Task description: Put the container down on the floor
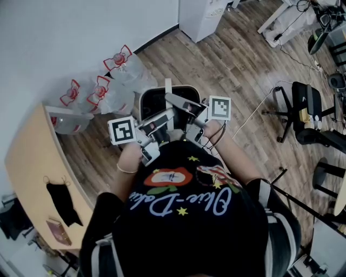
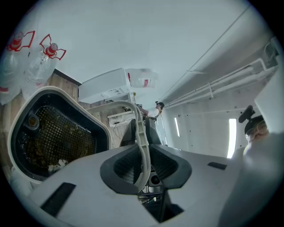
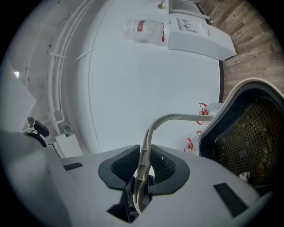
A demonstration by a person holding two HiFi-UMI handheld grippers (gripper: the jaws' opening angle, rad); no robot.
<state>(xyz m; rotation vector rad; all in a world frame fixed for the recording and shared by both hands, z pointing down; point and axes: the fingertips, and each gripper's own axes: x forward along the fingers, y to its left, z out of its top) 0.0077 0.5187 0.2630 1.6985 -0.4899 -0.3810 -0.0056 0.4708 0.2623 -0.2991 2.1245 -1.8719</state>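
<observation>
The container (image 1: 157, 101) is a dark mesh-lined basket with a white rim and a thin white bail handle (image 1: 168, 89). In the head view it hangs in front of my body over the wooden floor. My left gripper (image 1: 154, 132) and right gripper (image 1: 190, 123) meet at the handle from either side. In the left gripper view the handle (image 2: 141, 142) runs between the pads and my left gripper (image 2: 143, 164) is shut on it, with the basket (image 2: 57, 133) to the left. In the right gripper view my right gripper (image 3: 143, 170) is shut on the handle (image 3: 177, 119), with the basket (image 3: 248, 137) at the right.
Clear water bottles with red handles (image 1: 116, 76) stand by the white wall behind the container. A wooden table (image 1: 38, 162) with a black mask (image 1: 62, 200) on it is at the left. A white cabinet (image 1: 203, 16) stands further back, and a black office chair (image 1: 303, 116) and cables are at the right.
</observation>
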